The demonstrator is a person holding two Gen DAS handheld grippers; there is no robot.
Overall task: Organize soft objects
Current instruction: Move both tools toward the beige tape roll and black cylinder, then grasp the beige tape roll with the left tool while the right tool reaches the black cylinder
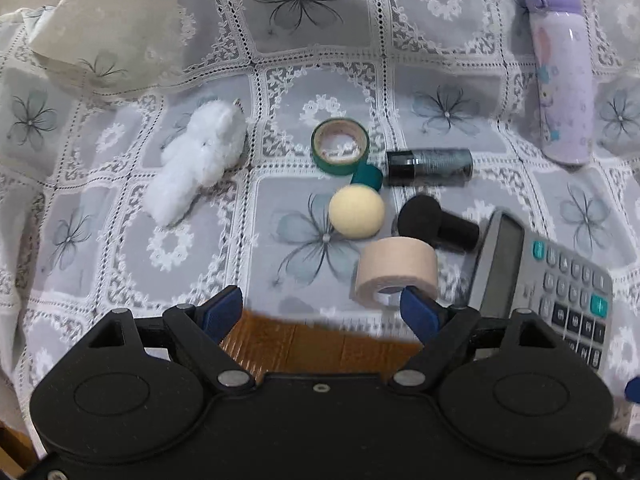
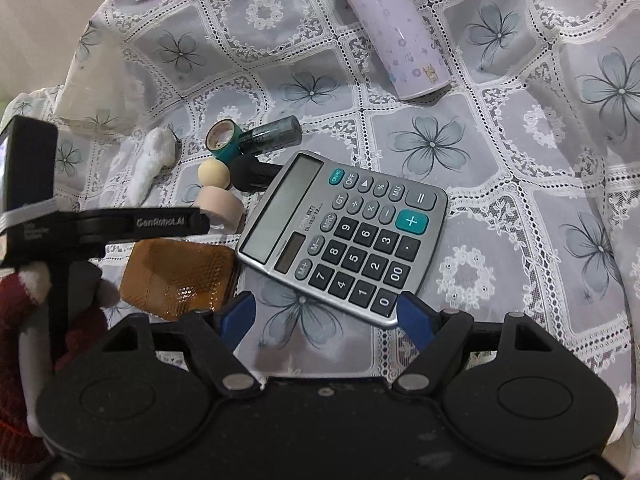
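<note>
Stock: my left gripper [image 1: 322, 310] and right gripper [image 2: 326, 314] both gape wide, holding nothing. White plush toy [image 1: 200, 156] at ten o'clock, cream foam ball [image 1: 356, 210] centre; amber tray [image 2: 178, 276] holds nothing. Sorting seemingly unstarted.

silver calculator [image 2: 344, 232], purple bottle [image 1: 562, 68], green tape roll [image 1: 340, 146], lace tablecloth [image 2: 520, 160]

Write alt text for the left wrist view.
The open left gripper hovers over a lace floral tablecloth, near a beige tape roll, cream foam ball, white plush toy, green tape roll and grey calculator.
</note>
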